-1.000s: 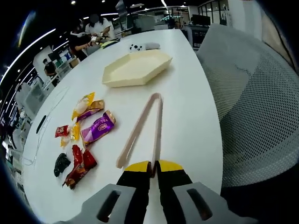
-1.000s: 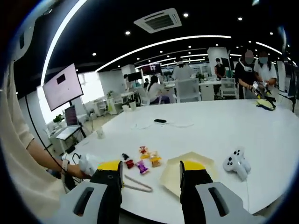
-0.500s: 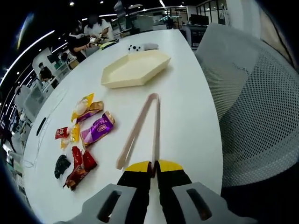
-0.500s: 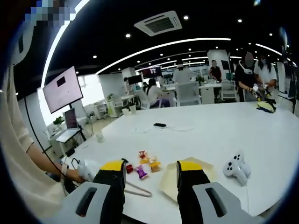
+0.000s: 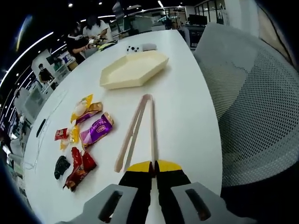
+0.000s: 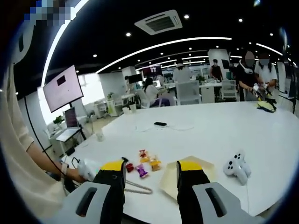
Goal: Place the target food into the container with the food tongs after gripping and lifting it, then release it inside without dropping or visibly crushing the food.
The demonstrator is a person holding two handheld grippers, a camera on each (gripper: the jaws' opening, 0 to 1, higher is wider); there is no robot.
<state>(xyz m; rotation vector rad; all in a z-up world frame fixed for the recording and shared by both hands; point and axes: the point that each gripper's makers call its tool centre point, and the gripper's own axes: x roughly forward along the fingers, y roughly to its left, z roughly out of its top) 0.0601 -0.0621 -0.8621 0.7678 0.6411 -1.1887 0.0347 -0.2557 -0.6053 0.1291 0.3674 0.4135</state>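
On the white desk (image 5: 187, 107) the long pinkish food tongs (image 5: 138, 129) lie just ahead of my left tool (image 5: 153, 169), whose jaws are pressed together at the near tip of one arm. The cream hexagonal tray (image 5: 134, 70) sits beyond them. The cluster of wrapped snack packets (image 5: 84, 133) lies left of the tongs. A white game controller (image 6: 237, 164) rests right of the tray.

White game controller (image 6: 237, 165) beside mesh chair (image 5: 254, 98).
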